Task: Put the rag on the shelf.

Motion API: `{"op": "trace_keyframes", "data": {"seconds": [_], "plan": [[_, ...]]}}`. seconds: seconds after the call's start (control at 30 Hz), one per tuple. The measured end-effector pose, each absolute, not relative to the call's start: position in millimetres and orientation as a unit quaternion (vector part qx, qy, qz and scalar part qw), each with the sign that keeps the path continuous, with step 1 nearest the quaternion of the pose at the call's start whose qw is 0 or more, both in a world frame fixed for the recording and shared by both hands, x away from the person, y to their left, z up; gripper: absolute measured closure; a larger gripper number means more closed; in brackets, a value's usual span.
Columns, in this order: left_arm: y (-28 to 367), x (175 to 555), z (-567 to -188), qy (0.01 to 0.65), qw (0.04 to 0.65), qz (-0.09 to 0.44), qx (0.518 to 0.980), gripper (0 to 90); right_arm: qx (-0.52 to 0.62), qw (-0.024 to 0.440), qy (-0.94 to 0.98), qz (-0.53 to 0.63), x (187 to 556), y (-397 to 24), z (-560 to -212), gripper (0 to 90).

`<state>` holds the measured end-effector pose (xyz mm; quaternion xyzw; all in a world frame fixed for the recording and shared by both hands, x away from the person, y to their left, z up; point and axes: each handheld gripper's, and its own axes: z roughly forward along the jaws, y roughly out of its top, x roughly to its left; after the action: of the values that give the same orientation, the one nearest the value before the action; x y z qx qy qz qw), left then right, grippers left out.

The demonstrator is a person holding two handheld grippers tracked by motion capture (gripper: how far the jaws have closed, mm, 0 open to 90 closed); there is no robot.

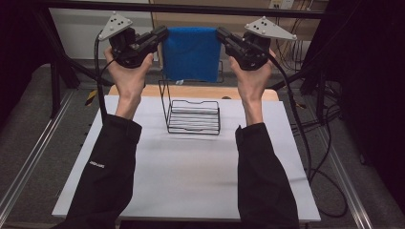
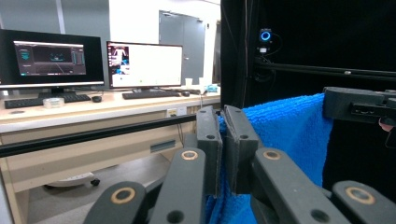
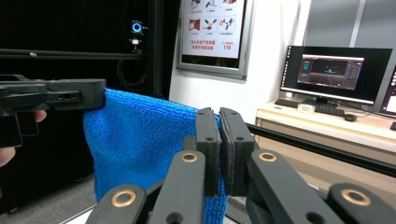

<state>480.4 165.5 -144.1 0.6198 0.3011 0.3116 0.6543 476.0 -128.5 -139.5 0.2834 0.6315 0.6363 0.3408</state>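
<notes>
A blue towel (image 1: 191, 52) hangs spread out high above the table, held by its two top corners. My left gripper (image 1: 165, 34) is shut on the towel's upper left corner, and its jaws pinch the blue cloth (image 2: 280, 126) in the left gripper view (image 2: 223, 119). My right gripper (image 1: 219, 34) is shut on the upper right corner, with the cloth (image 3: 135, 135) draping to the left of its jaws (image 3: 219, 121). A black wire rack (image 1: 193, 117) stands on the white table below the towel.
The white table top (image 1: 191, 171) lies under both forearms, with a wooden board (image 1: 191, 91) at its far edge. Cables (image 1: 310, 143) trail down on the right. Desks with monitors (image 2: 140, 63) stand beyond the frame bar.
</notes>
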Motion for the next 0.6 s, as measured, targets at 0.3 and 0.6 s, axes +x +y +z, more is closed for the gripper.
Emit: {"op": "trace_keyframes", "data": {"seconds": [0.3, 0.6], "plan": [[160, 495, -144, 0.303, 0.651, 0.319, 0.619, 85.4, 0.288, 0.344, 0.630, 0.634, 490, -130, -139, 87.3], [160, 508, -158, 0.308, 0.648, 0.309, 0.624, 85.4, 0.296, 0.340, 0.638, 0.624, 500, -131, -147, 87.3]]}}
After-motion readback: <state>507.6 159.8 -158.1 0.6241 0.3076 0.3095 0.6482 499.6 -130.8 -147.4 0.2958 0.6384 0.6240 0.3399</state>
